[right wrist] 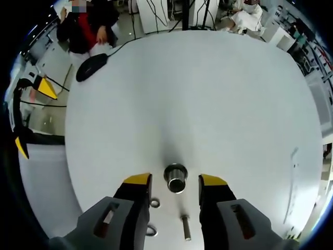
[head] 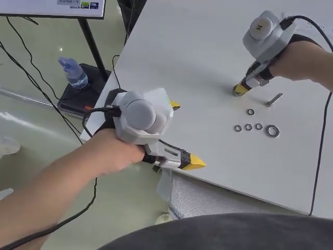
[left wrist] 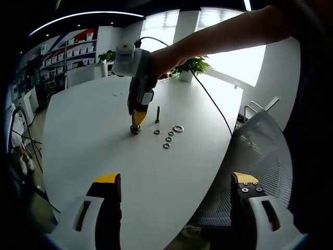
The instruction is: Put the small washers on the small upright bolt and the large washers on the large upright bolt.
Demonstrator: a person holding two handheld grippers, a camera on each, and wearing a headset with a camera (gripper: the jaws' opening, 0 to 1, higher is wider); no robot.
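Note:
Over the table's near-left edge my left gripper (head: 184, 134) stands open and empty, its jaws far apart. Farther across the white table (head: 197, 57), my right gripper (head: 240, 89) points down with its tips at the surface. In the right gripper view the large upright bolt (right wrist: 176, 177) stands between the open jaws with a gap on each side. The small bolt (left wrist: 157, 114) stands just beside it. Several small washers (head: 248, 127) and one large washer (head: 272, 130) lie flat nearer me, and they show again as small washers (left wrist: 168, 139) and a large washer (left wrist: 178, 128).
A water bottle (head: 75, 73) stands on a black base on the floor left of the table, among cables. A mesh chair (head: 208, 200) sits under the near table edge. A person stands beyond the table's far side (right wrist: 86, 26).

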